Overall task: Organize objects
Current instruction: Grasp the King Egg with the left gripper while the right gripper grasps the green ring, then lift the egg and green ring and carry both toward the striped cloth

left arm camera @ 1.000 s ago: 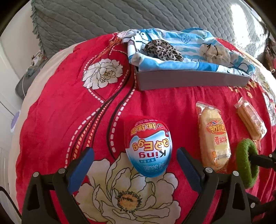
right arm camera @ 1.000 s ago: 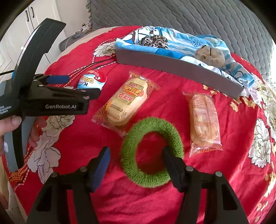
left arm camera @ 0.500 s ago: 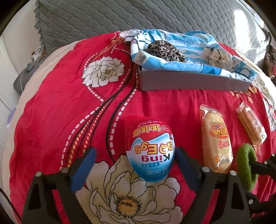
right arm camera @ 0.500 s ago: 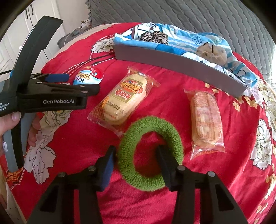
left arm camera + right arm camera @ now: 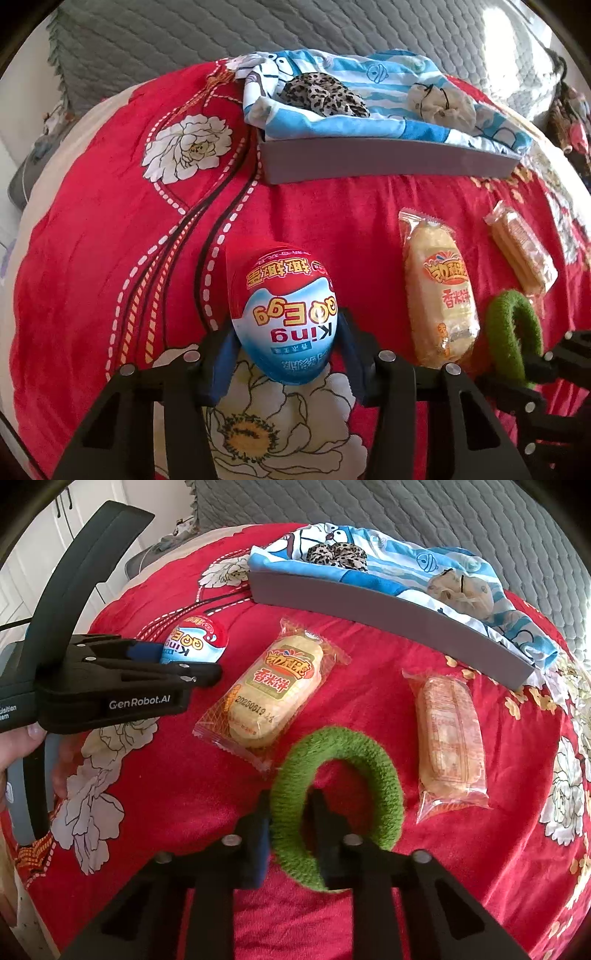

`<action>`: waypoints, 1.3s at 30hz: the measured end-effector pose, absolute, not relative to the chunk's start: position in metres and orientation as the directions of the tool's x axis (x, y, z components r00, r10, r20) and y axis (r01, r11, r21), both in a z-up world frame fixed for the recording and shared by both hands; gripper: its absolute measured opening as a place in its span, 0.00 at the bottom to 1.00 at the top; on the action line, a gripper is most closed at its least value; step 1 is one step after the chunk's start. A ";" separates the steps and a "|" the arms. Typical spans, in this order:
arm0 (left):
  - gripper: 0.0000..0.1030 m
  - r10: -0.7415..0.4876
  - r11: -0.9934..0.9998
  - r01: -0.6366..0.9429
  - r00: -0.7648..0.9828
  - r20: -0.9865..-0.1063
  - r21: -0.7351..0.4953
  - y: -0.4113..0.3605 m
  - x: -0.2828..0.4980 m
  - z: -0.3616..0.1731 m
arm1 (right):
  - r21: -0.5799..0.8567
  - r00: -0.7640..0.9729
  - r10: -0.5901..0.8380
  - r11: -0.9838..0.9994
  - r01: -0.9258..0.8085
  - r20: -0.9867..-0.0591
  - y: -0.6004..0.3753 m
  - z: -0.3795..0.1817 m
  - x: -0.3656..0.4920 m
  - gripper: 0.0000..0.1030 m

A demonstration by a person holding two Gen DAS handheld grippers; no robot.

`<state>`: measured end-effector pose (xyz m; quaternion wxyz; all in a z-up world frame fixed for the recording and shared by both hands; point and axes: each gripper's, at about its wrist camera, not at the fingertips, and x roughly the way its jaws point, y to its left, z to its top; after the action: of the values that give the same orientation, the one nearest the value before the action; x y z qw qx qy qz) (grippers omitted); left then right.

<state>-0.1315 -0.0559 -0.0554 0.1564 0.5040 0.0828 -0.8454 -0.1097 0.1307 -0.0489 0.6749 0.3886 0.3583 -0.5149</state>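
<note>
My left gripper (image 5: 286,341) is shut on a red, white and blue King Egg toy egg (image 5: 284,314), which rests on the red flowered bedspread; the egg also shows in the right wrist view (image 5: 195,642). My right gripper (image 5: 290,808) is shut on the left side of a green knitted hair ring (image 5: 336,808), one finger outside and one inside the loop. The ring also shows in the left wrist view (image 5: 511,332). A yellow rice cracker pack (image 5: 277,686) lies between the egg and the ring. A clear biscuit pack (image 5: 452,738) lies to the right.
A grey tray (image 5: 388,605) lined with a blue cartoon cloth (image 5: 406,565) stands at the back, holding a leopard scrunchie (image 5: 338,555) and a beige scrunchie (image 5: 460,590). A grey quilted pillow (image 5: 258,33) lies behind it. White cupboards (image 5: 37,554) stand at the left.
My left gripper moved forward and shut on the egg. My right gripper moved forward and shut on the left side of the green ring.
</note>
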 end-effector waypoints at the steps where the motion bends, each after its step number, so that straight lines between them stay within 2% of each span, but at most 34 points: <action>1: 0.50 -0.179 -0.937 0.348 -0.444 -0.878 0.015 -0.056 -0.131 -0.055 | 0.157 0.215 -0.415 0.170 0.973 -0.884 0.131 -0.049 -0.109 0.14; 19: 0.50 -0.193 -0.941 0.336 -0.439 -0.878 0.039 -0.044 -0.117 -0.046 | 0.222 0.264 -0.413 0.147 0.964 -0.872 0.137 -0.039 -0.108 0.14; 39: 0.50 -0.280 -0.928 0.361 -0.508 -0.815 0.093 -0.009 -0.101 0.018 | 0.210 0.257 -0.531 0.148 0.966 -0.808 0.151 0.009 -0.124 0.13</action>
<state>-0.1013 -0.0091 0.0176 0.1847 0.4602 0.0442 -0.8673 -0.1241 0.1507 0.0090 0.6992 0.3735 0.2916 -0.5354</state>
